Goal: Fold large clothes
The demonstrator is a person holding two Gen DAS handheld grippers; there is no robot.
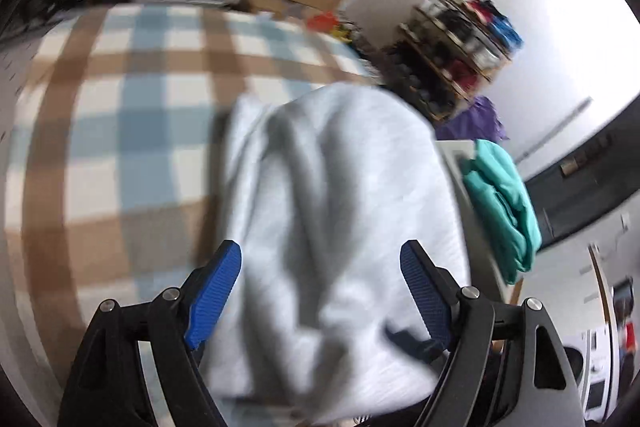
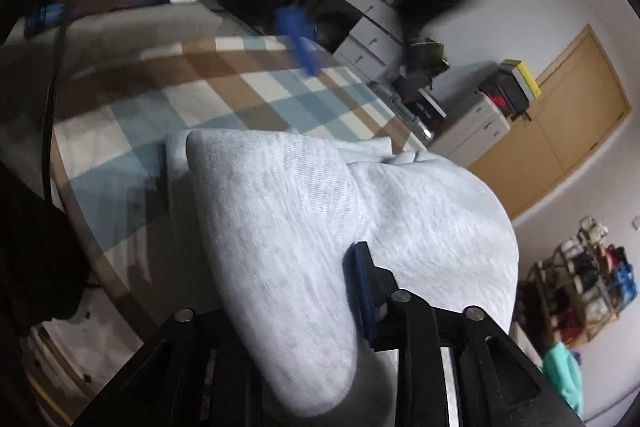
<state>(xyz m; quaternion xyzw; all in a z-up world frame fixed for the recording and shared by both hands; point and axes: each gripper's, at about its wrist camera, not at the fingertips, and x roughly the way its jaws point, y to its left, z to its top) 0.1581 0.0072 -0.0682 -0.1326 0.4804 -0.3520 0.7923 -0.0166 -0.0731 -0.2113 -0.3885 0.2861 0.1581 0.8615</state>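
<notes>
A large light grey garment [image 1: 336, 219] lies bunched on a checked blue, brown and white cloth [image 1: 120, 115]. In the left wrist view my left gripper [image 1: 320, 291] is open, its blue pads wide apart, with the garment's folds lying between and under them. In the right wrist view the garment [image 2: 304, 227] drapes over my right gripper [image 2: 320, 291]. Only the right blue pad [image 2: 362, 291] shows; the left finger is hidden under the fabric, which is pinched there. The other gripper's blue pad [image 2: 298, 39] and the hand holding it show blurred at the top.
A teal garment [image 1: 504, 211] and a purple one [image 1: 476, 119] hang over a white edge to the right. A cluttered shelf [image 1: 452, 43] stands by the wall. White drawers [image 2: 368, 27] and a wooden door [image 2: 560, 119] lie beyond the checked cloth [image 2: 224, 95].
</notes>
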